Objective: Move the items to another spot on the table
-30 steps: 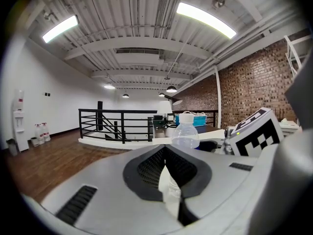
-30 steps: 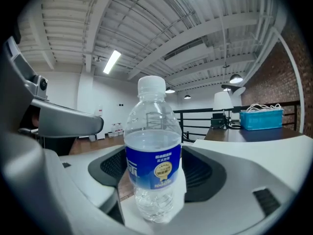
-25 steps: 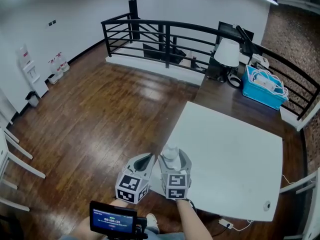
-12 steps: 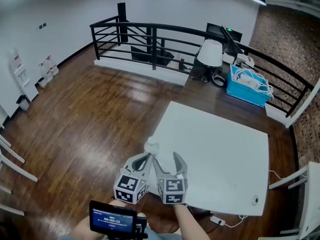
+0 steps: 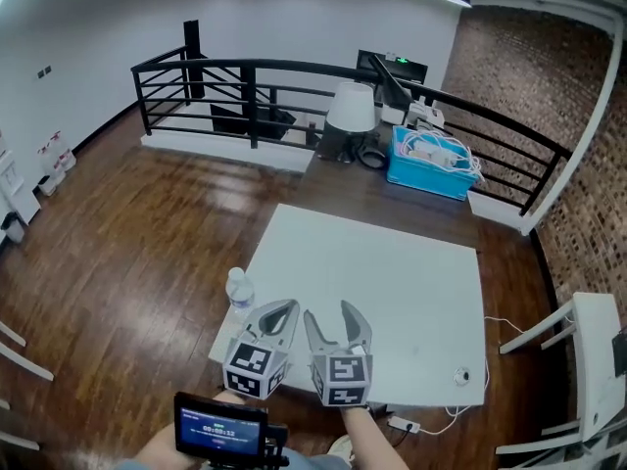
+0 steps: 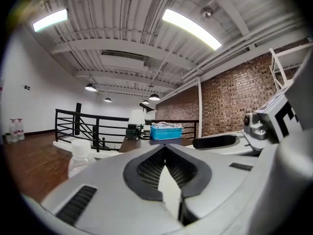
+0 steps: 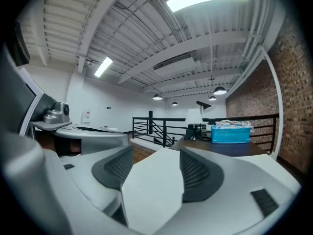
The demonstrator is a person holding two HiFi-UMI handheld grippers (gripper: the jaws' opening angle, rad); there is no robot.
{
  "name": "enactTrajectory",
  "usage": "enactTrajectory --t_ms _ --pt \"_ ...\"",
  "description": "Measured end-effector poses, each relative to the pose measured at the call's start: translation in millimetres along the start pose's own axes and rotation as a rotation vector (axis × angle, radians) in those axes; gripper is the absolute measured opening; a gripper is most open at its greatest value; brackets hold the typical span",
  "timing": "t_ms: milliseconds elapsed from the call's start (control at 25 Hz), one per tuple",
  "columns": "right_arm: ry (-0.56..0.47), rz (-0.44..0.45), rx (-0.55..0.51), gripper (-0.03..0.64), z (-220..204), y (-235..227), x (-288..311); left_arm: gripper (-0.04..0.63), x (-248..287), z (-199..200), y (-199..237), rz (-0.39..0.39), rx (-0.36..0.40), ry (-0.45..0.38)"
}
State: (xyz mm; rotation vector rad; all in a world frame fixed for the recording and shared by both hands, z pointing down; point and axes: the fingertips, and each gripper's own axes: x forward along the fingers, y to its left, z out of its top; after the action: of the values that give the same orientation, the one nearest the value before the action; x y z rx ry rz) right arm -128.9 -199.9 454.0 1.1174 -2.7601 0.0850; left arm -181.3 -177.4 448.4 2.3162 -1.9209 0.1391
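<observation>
A clear plastic bottle (image 5: 238,289) with a white cap stands at the near left corner of the white table (image 5: 392,282). It also shows at the left in the left gripper view, bottle (image 6: 80,155). My left gripper (image 5: 283,307) hovers just right of the bottle, its jaws shut tip to tip with nothing in them (image 6: 165,148). My right gripper (image 5: 331,313) is beside it over the table's near edge. Its jaws are closing and only bare table shows between them (image 7: 155,153).
A dark wooden table behind carries a white lamp (image 5: 351,108) and a blue basket (image 5: 428,160) of cables, with a black railing (image 5: 245,76) beyond. A small round object (image 5: 460,375) lies near the white table's near right corner. A white chair (image 5: 598,360) stands at the right.
A second ago the bottle stood between the right gripper's jaws. Both grippers have since shifted right of it, leaving it standing at the table's left corner.
</observation>
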Motion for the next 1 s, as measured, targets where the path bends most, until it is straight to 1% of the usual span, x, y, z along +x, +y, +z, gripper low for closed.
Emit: enactTrajectory --t_ms 80,120,200,320,400,440,560,800,1000 --pt "0.006 -0.041 -0.001 0.274 2 -22 -12 0.011 10 4 -19 -0.031 0.005 -0.008" --pt "0.004 -0.061 0.001 0.257 4 -32 -19 0.011 14 7 -28 -0.046 0.007 -0.011" --pt "-0.006 -0.095 0.007 0.19 9 -49 -33 0.011 21 11 -46 -0.075 0.011 -0.015" --pt "-0.023 -0.136 0.022 0.148 15 -70 -51 0.011 30 17 -67 -0.109 0.021 -0.021" --pt "-0.037 -0.155 0.036 0.096 18 -82 -59 0.011 36 20 -79 -0.124 0.028 -0.026" --pt "-0.042 -0.159 0.043 0.081 19 -87 -63 0.011 39 21 -85 -0.132 0.032 -0.028" --pt "-0.054 -0.159 0.055 0.008 22 -101 -74 0.011 46 25 -103 -0.153 0.046 -0.036" --pt "-0.061 -0.167 0.037 0.008 25 -121 -91 0.011 58 32 -132 -0.175 0.055 -0.048" --pt "-0.075 -0.181 0.052 0.008 25 -138 -99 0.011 66 37 -149 -0.19 0.071 -0.057"
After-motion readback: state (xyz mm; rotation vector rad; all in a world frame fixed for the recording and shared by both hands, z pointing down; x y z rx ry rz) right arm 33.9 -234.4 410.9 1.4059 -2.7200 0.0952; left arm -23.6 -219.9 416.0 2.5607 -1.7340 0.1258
